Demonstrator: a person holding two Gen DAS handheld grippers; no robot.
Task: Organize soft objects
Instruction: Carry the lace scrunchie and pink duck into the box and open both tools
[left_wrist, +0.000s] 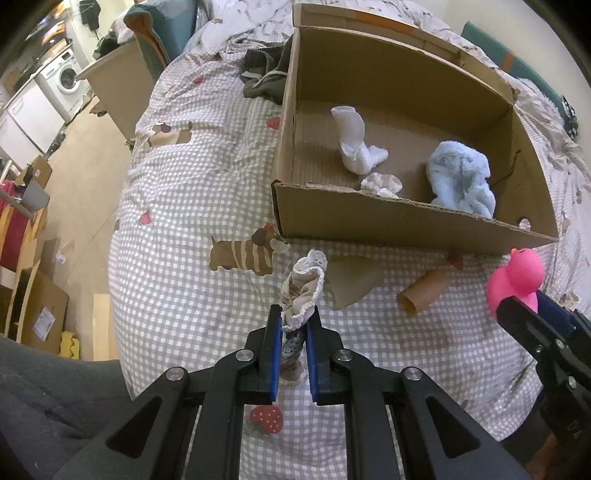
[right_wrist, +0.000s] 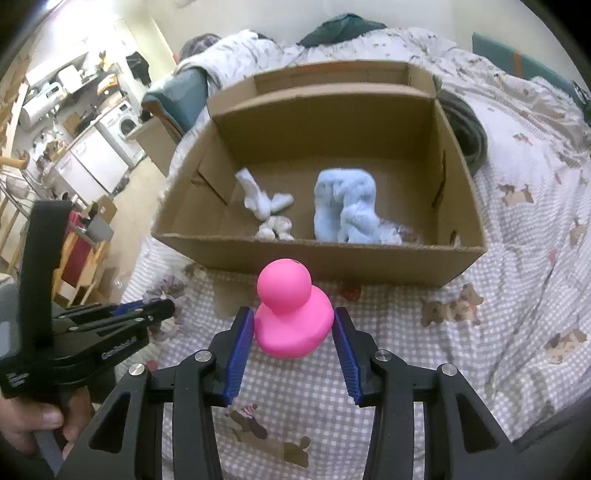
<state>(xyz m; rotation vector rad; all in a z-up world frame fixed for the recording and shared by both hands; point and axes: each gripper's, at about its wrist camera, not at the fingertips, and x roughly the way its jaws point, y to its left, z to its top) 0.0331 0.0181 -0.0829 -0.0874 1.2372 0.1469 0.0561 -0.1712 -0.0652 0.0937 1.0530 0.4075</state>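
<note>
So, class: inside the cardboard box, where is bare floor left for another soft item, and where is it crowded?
Cardboard box: bare floor lies left of the white sock, toward the left wall, and along the back wall. The front middle is crowded: sock and blue towel sit there. Right of the towel, only a narrow strip.

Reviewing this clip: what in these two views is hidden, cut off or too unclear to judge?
- Left wrist view: the lower end of the crocheted cloth is hidden between the left gripper pads.
- Left wrist view: the near wall of the cardboard box hides part of the blue towel.
- Right wrist view: the pink duck faces away in the right gripper; its face is unseen.
- Right wrist view: the left gripper's load is not visible.
</note>
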